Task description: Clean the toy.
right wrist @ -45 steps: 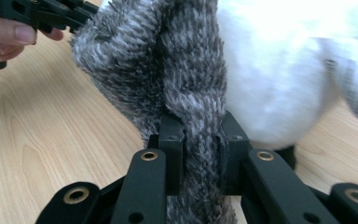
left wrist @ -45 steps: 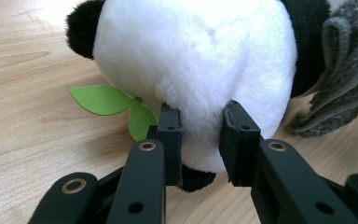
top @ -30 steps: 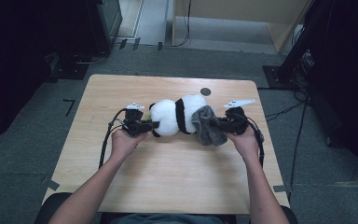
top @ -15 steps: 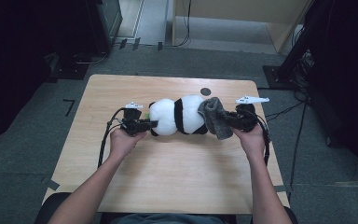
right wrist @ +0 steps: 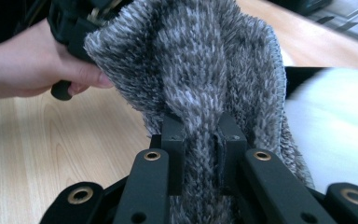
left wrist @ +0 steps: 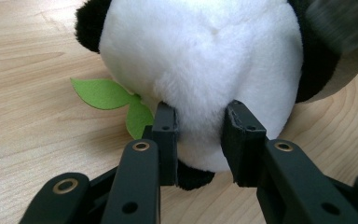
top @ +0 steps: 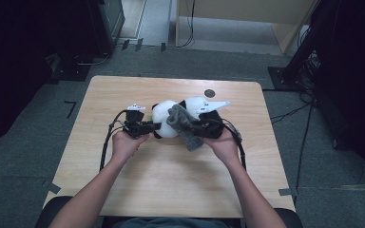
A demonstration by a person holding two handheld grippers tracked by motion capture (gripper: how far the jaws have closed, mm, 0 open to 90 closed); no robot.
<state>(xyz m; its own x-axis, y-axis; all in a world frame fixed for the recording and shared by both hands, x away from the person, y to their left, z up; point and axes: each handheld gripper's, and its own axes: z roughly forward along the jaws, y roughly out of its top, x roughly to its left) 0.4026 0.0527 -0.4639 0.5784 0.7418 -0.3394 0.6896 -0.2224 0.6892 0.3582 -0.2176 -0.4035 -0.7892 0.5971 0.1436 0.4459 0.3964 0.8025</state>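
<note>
On light wooden desk (top: 171, 185): soft black-and-white plush panda (left wrist: 200, 70), lying mid-desk, pinched by left tool (left wrist: 198, 140). Right tool (right wrist: 200, 135) clamped on fuzzy grey cloth (right wrist: 205, 60), draped against panda. Green felt leaf (left wrist: 105, 95) beside it.

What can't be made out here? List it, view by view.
- High view: the part of the panda plush under the grey cloth is hidden; the right gripper has its jaw tips covered by that cloth.
- Left gripper view: the green leaf runs behind the left gripper and the plush; the plush's top is cut off by the edge.
- Right gripper view: the cloth hides most of the plush, and the background is blurred.
</note>
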